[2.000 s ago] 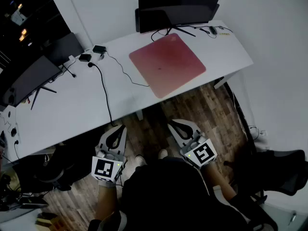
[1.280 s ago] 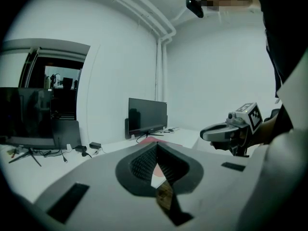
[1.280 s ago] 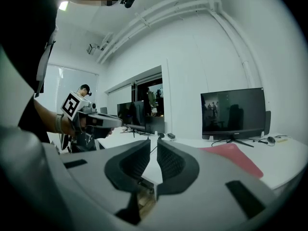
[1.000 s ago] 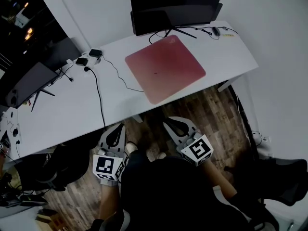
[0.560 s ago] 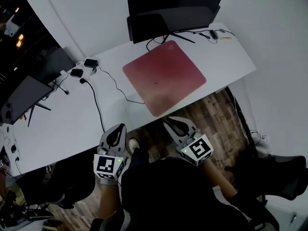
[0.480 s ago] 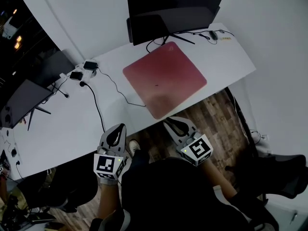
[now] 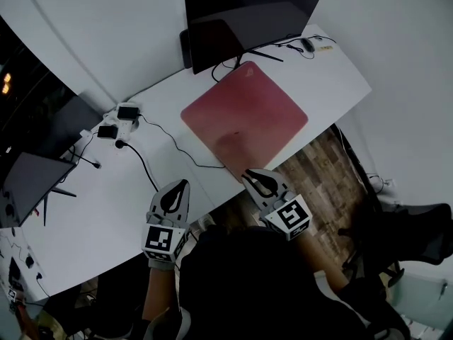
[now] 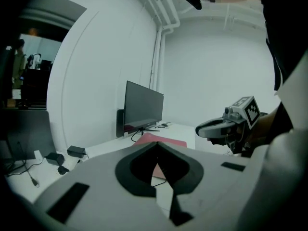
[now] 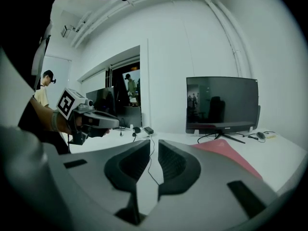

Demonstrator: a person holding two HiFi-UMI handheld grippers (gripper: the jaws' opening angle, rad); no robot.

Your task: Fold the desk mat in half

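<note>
Mat (image 7: pixel 244 119) flat on counter (image 7: pixel 333 76), just beyond both grippers. R gripper (image 7: pixel 255 178) by its near corner, nearer than L gripper (image 7: pixel 177 190). Both sets of fingers (image 9: pixel 127 165) closed, empty.

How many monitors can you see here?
3. The large monitor stands behind the desk mat; a second monitor and a third monitor sit at the desk's left end. Others may be hidden.

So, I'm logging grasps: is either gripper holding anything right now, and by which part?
Nothing is held. The left gripper and right gripper are both shut with nothing between their jaws. The mat lies flat, untouched.
</note>
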